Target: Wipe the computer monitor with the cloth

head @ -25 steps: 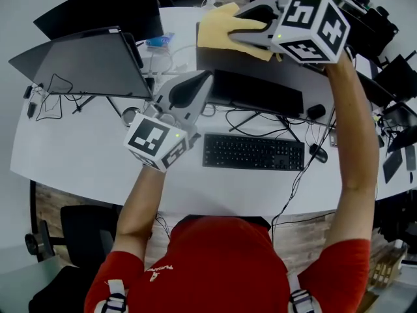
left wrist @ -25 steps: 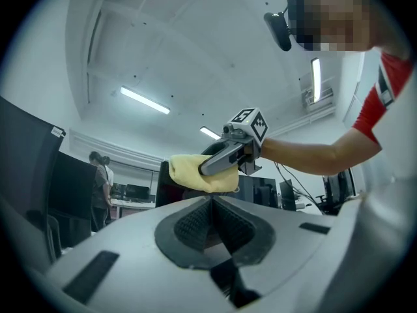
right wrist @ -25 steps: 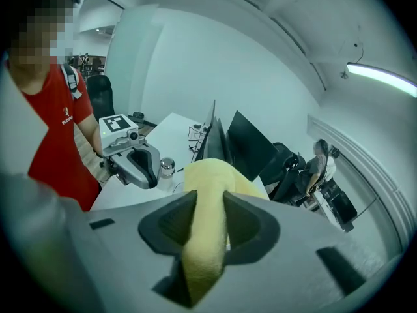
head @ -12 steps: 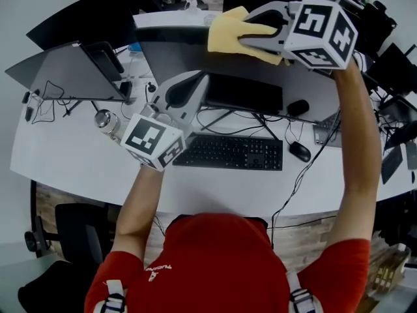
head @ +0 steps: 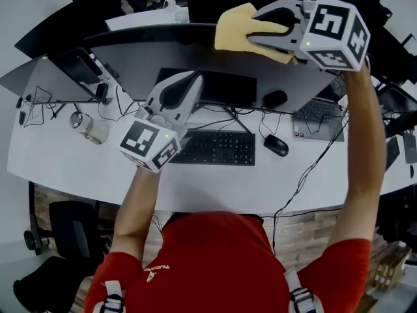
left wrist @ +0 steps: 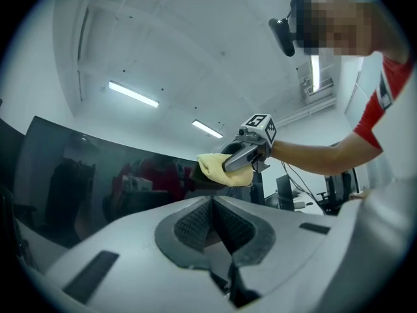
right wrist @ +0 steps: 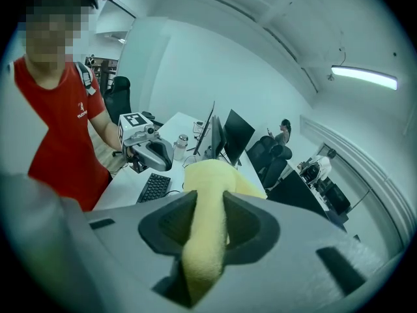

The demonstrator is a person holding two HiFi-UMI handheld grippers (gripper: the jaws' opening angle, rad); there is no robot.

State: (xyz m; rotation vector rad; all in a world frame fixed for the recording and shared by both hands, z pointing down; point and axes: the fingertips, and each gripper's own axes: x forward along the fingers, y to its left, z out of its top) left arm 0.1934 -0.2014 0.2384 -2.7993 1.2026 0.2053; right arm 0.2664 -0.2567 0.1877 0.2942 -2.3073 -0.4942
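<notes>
The wide dark monitor [head: 143, 60] stands across the back of the white desk [head: 65, 168], and its glossy screen [left wrist: 78, 175] fills the left of the left gripper view. A yellow cloth [head: 233, 25] lies on the monitor's top edge, about mid-width. My right gripper [head: 251, 34] is shut on that cloth [right wrist: 207, 175], which bulges between its pads. The cloth [left wrist: 215, 168] also shows from below. My left gripper [head: 194, 78] hangs lower, in front of the screen's lower part, with its jaws [left wrist: 212, 204] shut and holding nothing.
A black keyboard [head: 215, 147] and mouse [head: 275, 145] lie on the desk under the monitor, among cables. A laptop [head: 316, 116] sits at the right, a glass jar [head: 88, 128] and a second screen [head: 45, 77] at the left. A chair [head: 65, 223] stands front left.
Both grippers have slid to the right along the monitor; the cloth went from near its top left corner to about mid-width. The grip on the cloth is unchanged.
</notes>
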